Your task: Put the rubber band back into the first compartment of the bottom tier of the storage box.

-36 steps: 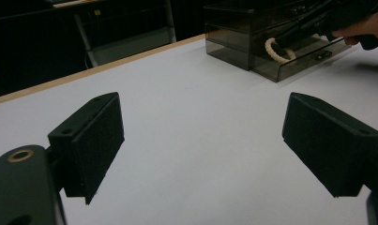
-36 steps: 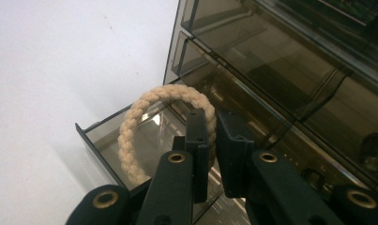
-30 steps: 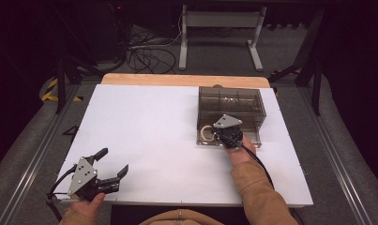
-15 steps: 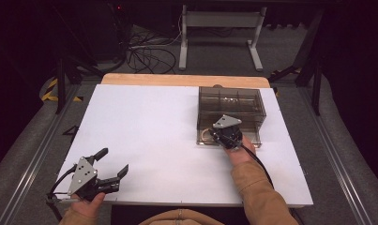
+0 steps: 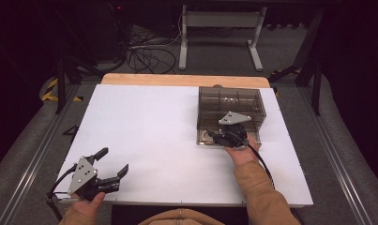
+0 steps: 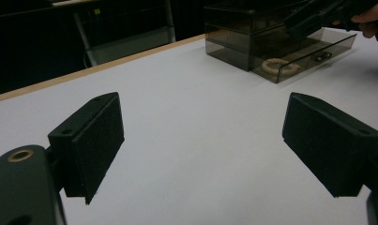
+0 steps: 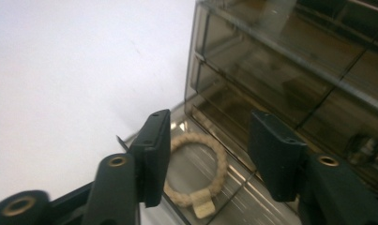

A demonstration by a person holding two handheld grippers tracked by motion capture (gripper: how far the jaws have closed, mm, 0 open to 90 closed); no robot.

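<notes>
Right gripper view: right gripper (image 7: 207, 157) above bracelet (image 7: 196, 168)

both grippers are black: the left gripper (image 5: 113, 162) carries a grey three-cornered plate dotted with small holes, and so does the right gripper (image 5: 214, 135). each trails a black cable, and brass-coloured eyelets sit near the flat padded jaws. the sleeves are tan.

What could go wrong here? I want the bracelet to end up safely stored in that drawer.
The right gripper, its jaws just opened, hangs over the beaded bracelet lying in the open drawer; withdrawing could snag it. The bracelet lies near the drawer's edge, so closing might pinch it. A hard push might slide the whole organizer box.
</notes>
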